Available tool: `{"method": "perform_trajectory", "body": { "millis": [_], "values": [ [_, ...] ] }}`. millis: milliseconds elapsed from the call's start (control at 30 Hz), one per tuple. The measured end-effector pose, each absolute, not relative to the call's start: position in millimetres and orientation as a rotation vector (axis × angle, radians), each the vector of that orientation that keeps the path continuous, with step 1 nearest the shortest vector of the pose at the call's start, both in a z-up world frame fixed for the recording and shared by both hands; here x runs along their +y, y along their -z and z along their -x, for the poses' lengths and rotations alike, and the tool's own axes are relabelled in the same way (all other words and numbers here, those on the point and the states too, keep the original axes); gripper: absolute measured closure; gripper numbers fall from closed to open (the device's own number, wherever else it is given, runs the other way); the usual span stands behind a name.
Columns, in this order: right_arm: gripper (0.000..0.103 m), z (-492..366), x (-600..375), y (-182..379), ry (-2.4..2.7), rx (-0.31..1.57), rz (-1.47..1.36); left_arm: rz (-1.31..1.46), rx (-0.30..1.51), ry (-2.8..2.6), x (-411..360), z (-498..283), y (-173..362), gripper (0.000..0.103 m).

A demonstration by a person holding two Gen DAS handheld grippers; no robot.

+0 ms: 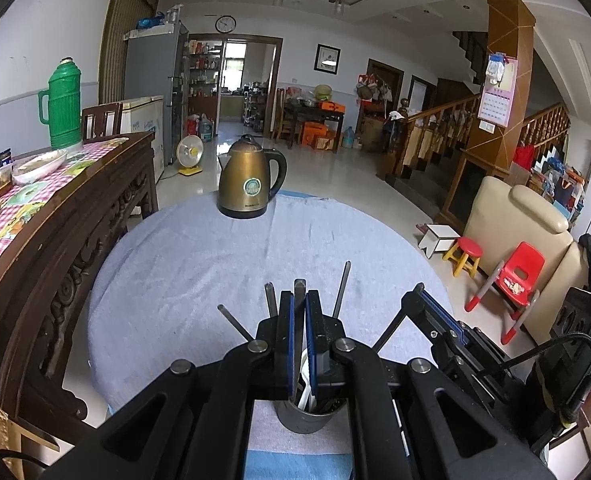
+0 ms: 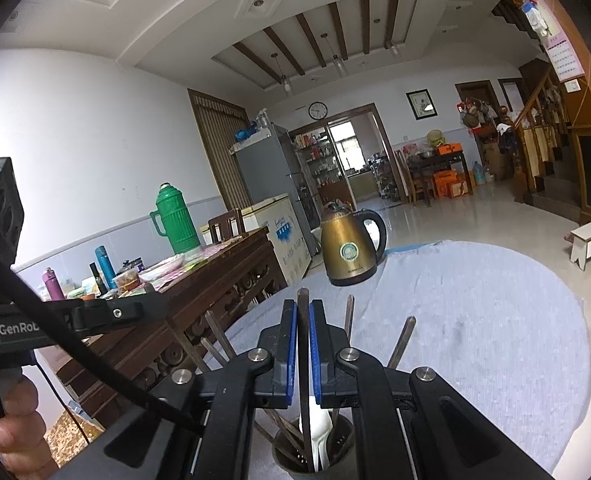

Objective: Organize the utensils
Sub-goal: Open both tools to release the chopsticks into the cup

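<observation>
A round table (image 1: 199,264) draped in a pale blue cloth (image 2: 475,320) is seen, with a bronze kettle (image 1: 249,178) set at its far edge and a dark utensil holder (image 2: 315,460) near the close edge, filled with upright metal handles and a white spoon (image 2: 320,432). Above the holder, the right gripper (image 2: 303,320) is clamped on a dark metal utensil handle (image 2: 303,344) standing in it. The left gripper (image 1: 299,312) is closed, with a handle (image 1: 299,290) seen at its narrow gap, though whether it is pinched cannot be told.

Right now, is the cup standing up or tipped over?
Standing up. The cup rests on the cloth, mouth upward, chopsticks poking out.
</observation>
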State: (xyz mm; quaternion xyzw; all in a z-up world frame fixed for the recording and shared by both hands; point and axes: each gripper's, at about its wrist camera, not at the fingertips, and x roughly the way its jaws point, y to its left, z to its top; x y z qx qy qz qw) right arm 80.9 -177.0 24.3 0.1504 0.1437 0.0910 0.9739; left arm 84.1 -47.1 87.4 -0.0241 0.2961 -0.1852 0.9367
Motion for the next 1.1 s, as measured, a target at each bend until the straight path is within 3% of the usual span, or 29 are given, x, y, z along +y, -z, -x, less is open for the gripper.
{"method": "perform_trajectory", "body": {
  "millis": [700,733,800,867,900,933,1100],
  "values": [
    [0.095,-83,-181,-10,-0.203,0.356,-0.336,0.030,0.708,0.403,-61,-89,-66,0.097],
    [0.095,-83,-182,-10,-0.199,0.352,-0.337,0.032,0.719,0.405,-61,-91,-64,0.097],
    [0.083,-82,-184,-11,-0.185,0.343,-0.343,0.032,0.742,0.412,-61,-93,-61,0.096],
    [0.055,-79,-191,-13,-0.175,0.326,-0.374,0.030,0.752,0.410,-61,-95,-60,0.087],
    [0.052,-77,-195,-14,-0.167,0.312,-0.386,0.033,0.752,0.409,-60,-94,-60,0.077],
    [0.050,-74,-199,-15,-0.156,0.296,-0.396,0.037,0.749,0.408,-59,-94,-61,0.068],
    [0.050,-67,-219,-21,-0.105,0.262,-0.424,0.037,0.716,0.373,-51,-90,-67,0.051]
  ]
}}
